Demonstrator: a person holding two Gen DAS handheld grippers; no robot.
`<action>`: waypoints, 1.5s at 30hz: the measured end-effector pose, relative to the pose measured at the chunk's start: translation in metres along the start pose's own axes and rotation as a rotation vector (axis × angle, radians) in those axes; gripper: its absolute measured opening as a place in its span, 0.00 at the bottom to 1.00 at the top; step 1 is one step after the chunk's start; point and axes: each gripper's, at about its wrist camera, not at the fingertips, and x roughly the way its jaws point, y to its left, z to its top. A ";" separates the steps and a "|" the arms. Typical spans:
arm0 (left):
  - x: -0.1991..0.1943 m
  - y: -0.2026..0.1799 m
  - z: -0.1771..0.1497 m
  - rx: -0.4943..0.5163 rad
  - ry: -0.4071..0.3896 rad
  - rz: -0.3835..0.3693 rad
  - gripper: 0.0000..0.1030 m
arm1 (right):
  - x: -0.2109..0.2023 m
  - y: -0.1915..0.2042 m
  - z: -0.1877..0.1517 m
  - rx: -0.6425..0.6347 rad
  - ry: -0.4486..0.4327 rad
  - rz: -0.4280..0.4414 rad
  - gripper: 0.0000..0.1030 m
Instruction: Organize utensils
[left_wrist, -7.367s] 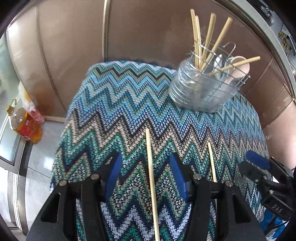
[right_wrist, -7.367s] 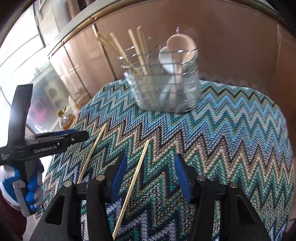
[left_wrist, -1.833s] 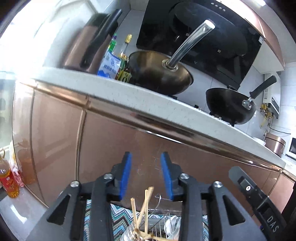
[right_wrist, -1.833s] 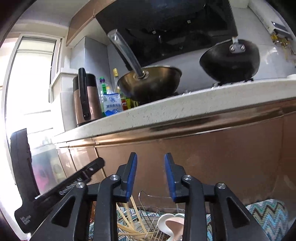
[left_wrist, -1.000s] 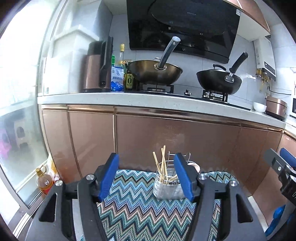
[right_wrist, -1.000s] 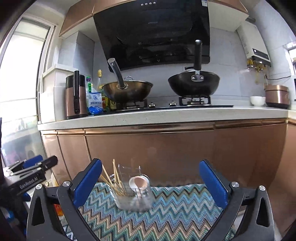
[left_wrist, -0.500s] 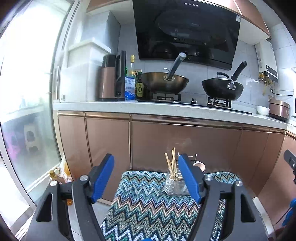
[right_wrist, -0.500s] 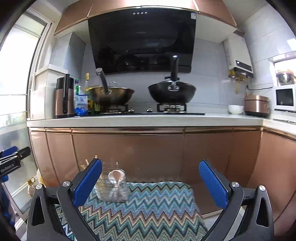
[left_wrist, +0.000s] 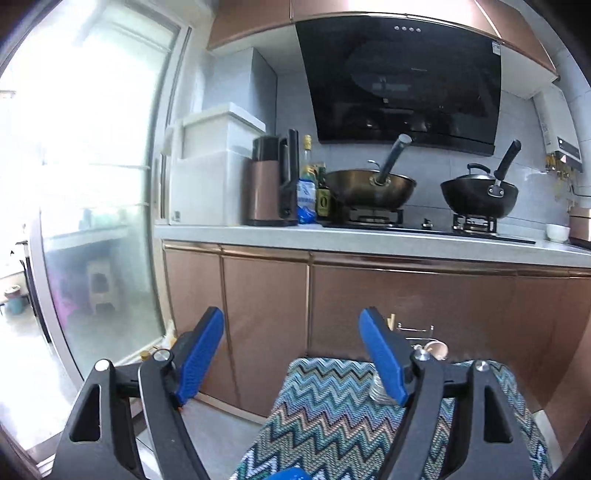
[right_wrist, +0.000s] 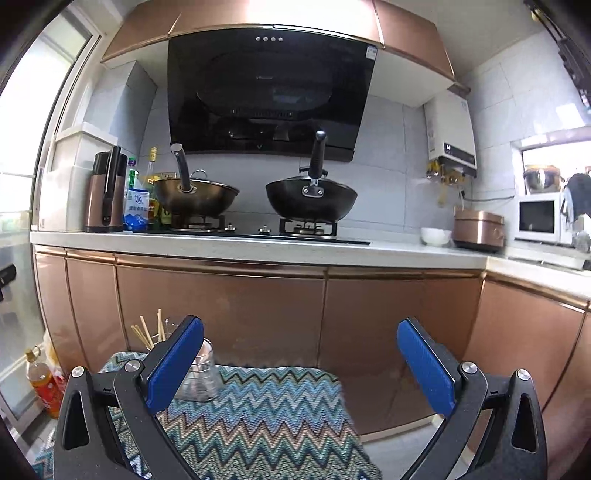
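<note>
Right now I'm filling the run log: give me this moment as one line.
left gripper: opening, empty | right gripper: open, empty | chopsticks: in holder | zigzag cloth: no loose utensils visible

1. the dark bottle (left_wrist: 323, 201) beside the brass-coloured wok on the kitchen surface carries a yellow label with one large round character, like a "0" or an "o"; which of the two cannot be told.
2. the blue and white bag (right_wrist: 137, 210) next to the bottles has blue print and a round emblem on its white upper half, too small to read.
3. the range hood (right_wrist: 269, 96) bears a small white sticker at its upper right corner and a faint brand mark at mid-panel; neither is legible.
4. the white water heater (right_wrist: 450, 133) has markings on its dark lower band, too small to read.
</note>
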 end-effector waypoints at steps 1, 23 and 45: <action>-0.002 -0.001 0.000 0.009 -0.008 -0.001 0.73 | -0.002 -0.002 0.000 0.004 -0.004 0.001 1.00; -0.022 0.006 0.009 -0.027 -0.045 -0.022 0.73 | -0.014 -0.020 0.002 0.027 -0.016 -0.003 1.00; -0.019 0.018 0.009 -0.046 -0.041 -0.012 0.73 | -0.008 -0.004 0.001 -0.011 0.008 0.031 1.00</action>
